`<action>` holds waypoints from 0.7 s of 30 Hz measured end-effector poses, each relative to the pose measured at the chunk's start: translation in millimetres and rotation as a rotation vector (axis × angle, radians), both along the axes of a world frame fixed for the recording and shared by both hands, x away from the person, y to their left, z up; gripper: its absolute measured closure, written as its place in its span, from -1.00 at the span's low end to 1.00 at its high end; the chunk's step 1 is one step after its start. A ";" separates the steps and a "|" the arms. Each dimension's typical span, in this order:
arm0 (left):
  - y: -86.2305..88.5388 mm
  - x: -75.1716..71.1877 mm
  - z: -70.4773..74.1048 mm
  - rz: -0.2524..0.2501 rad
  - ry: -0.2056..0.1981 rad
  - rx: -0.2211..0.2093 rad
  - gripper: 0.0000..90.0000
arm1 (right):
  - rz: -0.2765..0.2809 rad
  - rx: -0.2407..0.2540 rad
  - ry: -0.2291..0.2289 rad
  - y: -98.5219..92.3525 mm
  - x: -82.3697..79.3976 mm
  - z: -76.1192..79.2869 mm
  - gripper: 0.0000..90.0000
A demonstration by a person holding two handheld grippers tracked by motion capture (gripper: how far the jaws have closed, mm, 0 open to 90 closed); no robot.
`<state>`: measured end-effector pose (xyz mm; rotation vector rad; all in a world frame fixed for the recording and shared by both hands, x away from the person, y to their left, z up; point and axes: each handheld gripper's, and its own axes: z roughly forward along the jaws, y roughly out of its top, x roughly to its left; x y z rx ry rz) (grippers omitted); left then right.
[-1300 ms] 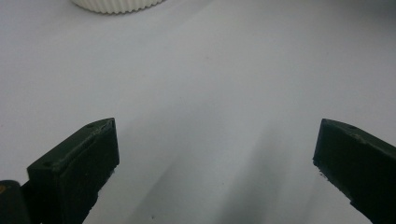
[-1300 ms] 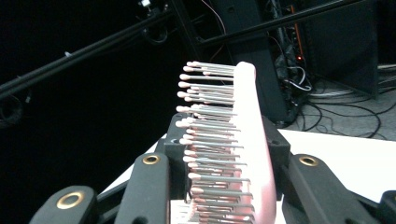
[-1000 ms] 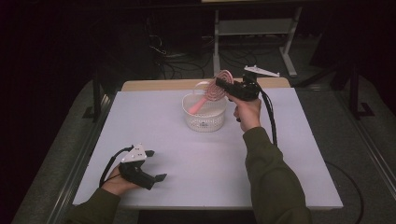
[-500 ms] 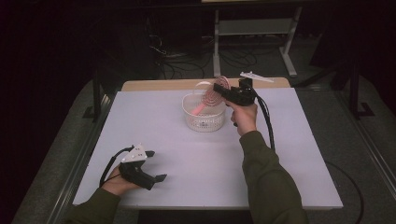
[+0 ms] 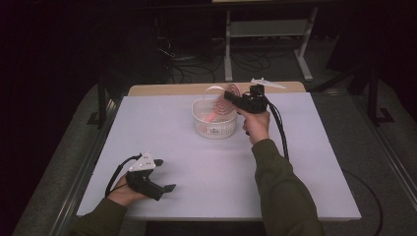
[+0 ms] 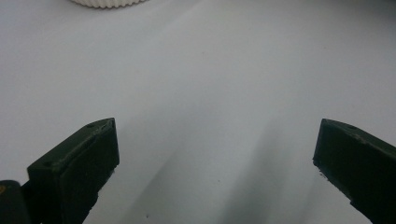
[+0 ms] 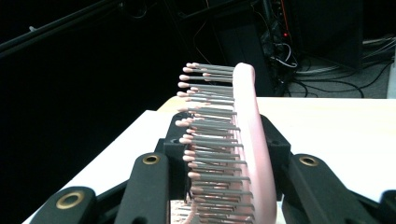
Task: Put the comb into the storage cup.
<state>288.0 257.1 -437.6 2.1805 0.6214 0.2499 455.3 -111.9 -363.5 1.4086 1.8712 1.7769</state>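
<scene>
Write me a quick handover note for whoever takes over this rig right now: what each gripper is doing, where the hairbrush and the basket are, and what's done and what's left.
Right gripper: shut on the pink hairbrush, held above the far side of the white basket, bristles facing left in the right gripper view.
Left gripper: open, holding nothing, resting on the near left part of the white table.
Basket: stands on the far middle of the table; something pink shows inside it, too unclear to name.
Done: brush gripped and off the table.
Left: probably setting the brush into the basket or lifting it clear; the pictures don't settle which. The left gripper has no part in it yet.
</scene>
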 end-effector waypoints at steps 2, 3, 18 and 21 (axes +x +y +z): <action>0.1 0.0 0.0 0.000 0.000 0.000 -1.00 | 0.001 0.006 0.006 0.3 0.3 -0.5 0.40; 0.2 0.0 0.0 0.000 0.000 -0.001 -1.00 | 0.004 0.006 0.005 0.7 0.6 -0.9 0.40; -0.6 0.0 -0.3 -0.003 0.004 0.002 -1.00 | -0.013 -0.014 0.024 -11.0 2.7 -9.9 0.34; -0.9 0.0 -0.6 -0.004 0.005 0.000 -1.00 | -0.016 -0.015 0.027 -12.8 2.6 -11.6 0.33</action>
